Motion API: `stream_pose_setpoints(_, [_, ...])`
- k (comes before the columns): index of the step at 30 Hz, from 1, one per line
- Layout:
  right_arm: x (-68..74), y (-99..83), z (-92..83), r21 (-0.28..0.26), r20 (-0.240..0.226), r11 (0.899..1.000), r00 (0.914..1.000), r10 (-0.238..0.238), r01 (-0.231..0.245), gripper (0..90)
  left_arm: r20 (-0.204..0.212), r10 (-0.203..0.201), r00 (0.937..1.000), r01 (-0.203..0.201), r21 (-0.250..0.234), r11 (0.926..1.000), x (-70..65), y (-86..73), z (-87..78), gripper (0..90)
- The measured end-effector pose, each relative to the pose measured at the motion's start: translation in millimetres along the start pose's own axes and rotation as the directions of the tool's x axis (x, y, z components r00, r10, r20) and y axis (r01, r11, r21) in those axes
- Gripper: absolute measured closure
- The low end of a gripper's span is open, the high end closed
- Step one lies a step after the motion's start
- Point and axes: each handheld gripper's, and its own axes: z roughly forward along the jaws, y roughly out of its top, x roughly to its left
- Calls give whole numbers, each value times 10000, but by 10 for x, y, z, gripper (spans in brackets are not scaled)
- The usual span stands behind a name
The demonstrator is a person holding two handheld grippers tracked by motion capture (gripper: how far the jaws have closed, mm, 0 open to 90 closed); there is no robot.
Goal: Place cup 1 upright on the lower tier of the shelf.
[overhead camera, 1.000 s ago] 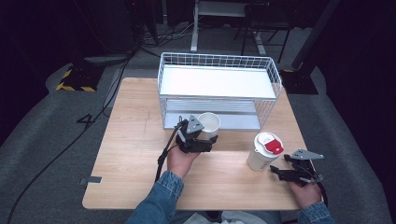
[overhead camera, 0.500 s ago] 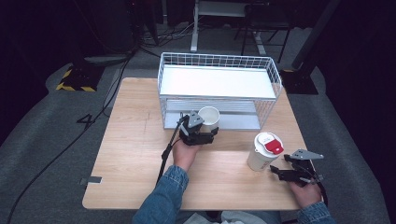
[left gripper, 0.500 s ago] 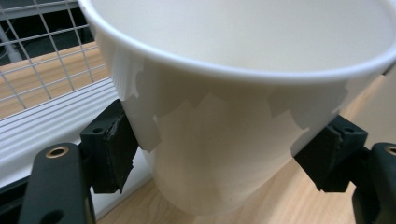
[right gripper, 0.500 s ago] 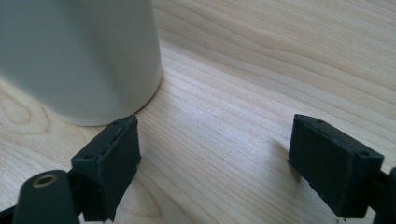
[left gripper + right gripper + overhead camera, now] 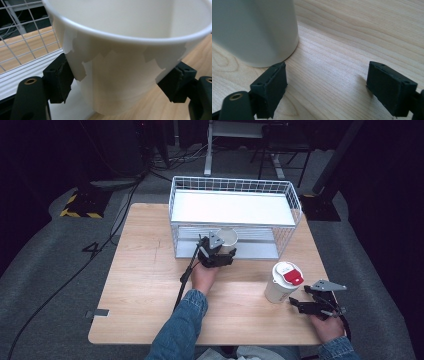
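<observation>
My left gripper (image 5: 220, 254) is shut on an open white paper cup (image 5: 229, 239) and holds it upright at the front of the white wire rack (image 5: 230, 207), by the lower shelf. In the left gripper view both black pads (image 5: 60, 77) press the cup's wall (image 5: 120, 82) below its rim. A second white cup with a red and white lid (image 5: 283, 281) stands on the wooden table (image 5: 145, 285) at the right. My right gripper (image 5: 301, 304) lies low on the table just right of that cup, open. In the right gripper view the cup's base (image 5: 254, 32) sits beyond the left pad (image 5: 270, 87).
The two-tier wire rack takes up the back middle of the table, its lower shelf (image 5: 22, 75) ribbed and white. Cables trail from both grippers. A denim sleeve (image 5: 180, 330) reaches in from the front edge. Dark floor, cables and desk legs surround the table.
My left gripper has carried the white cup away from me and slightly right, up to the rack's lower shelf opening. The right gripper and the lidded cup have stayed put.
</observation>
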Motion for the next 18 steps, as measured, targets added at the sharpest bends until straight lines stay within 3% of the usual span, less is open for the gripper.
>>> stream_pose_setpoints(15, [0, 0, 0, -8, -6, 10000, 10000, -17, 17, 169, -249, -407, 9989, 410, 114, 9991, 114, -22, 291, 227])
stream_pose_setpoints(18, [0, 0, -1, -4, -7, 10000, 10000, -7, 7, 169, -352, -561, 9978, 574, 380, 9976, 135, -9, 342, 227])
